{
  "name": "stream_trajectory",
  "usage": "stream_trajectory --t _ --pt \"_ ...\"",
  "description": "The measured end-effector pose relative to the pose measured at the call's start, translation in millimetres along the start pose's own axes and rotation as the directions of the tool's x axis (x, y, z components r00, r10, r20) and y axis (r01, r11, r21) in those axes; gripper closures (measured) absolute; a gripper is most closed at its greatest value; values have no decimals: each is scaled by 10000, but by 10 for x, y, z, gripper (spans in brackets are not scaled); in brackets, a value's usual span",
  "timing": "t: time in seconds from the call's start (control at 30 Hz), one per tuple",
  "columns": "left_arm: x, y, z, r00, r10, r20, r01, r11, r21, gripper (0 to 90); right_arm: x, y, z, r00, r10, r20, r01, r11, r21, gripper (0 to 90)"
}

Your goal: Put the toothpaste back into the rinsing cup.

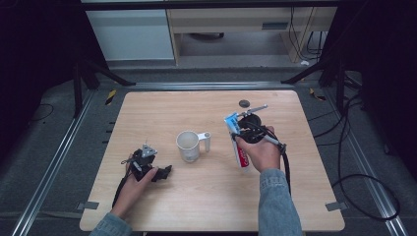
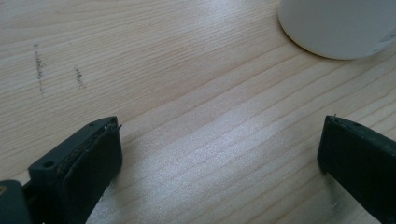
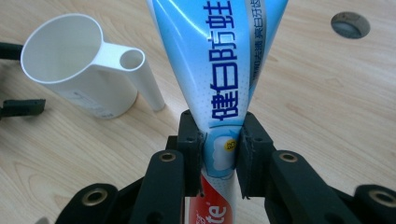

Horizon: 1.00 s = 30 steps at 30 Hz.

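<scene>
A white cup [image 1: 188, 145] with a hollow tube handle [image 1: 207, 141] stands at the middle of the wooden table [image 1: 147, 113]; the right gripper view shows the cup [image 3: 70, 60] upright and hollow. My right gripper [image 1: 239, 132] is shut on a blue, white and red toothpaste tube [image 1: 237, 142], held just right of the cup above the table. In the right gripper view its jaws pinch the tube [image 3: 210, 70] at mid-length, the flat crimped end pointing away from me. My left gripper [image 1: 164, 172] rests low at the table's left, open, jaws wide apart over bare wood [image 2: 219, 154].
A small dark round disc [image 1: 244, 103] lies on the table behind the right gripper, also seen as a disc [image 3: 350, 24] at the top right of the right gripper view. The cup's base [image 2: 341, 28] lies just ahead of the left gripper.
</scene>
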<state>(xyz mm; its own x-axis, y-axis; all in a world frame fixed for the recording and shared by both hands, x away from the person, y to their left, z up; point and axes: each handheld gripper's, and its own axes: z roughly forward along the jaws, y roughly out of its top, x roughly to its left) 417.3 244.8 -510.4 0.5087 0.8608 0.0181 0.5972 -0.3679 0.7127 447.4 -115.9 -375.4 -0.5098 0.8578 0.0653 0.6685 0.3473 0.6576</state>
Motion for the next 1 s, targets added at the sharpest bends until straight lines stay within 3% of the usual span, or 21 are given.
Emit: stream_trajectory --t 0.2,0.6,1.0 --pt "-1 2 2 10000 -4 -1 4 10000 -6 0 3 -14 -48 10000 61 -79 -66 9978 -660 738" --pt "-1 2 2 10000 5 -2 -5 10000 3 0 73 38 -64 9996 139 -232 -167 9921 -1241 738" --pt "0 2 1 10000 8 -3 -8 10000 2 0 126 92 -120 9990 321 -315 -379 9782 -2041 738"
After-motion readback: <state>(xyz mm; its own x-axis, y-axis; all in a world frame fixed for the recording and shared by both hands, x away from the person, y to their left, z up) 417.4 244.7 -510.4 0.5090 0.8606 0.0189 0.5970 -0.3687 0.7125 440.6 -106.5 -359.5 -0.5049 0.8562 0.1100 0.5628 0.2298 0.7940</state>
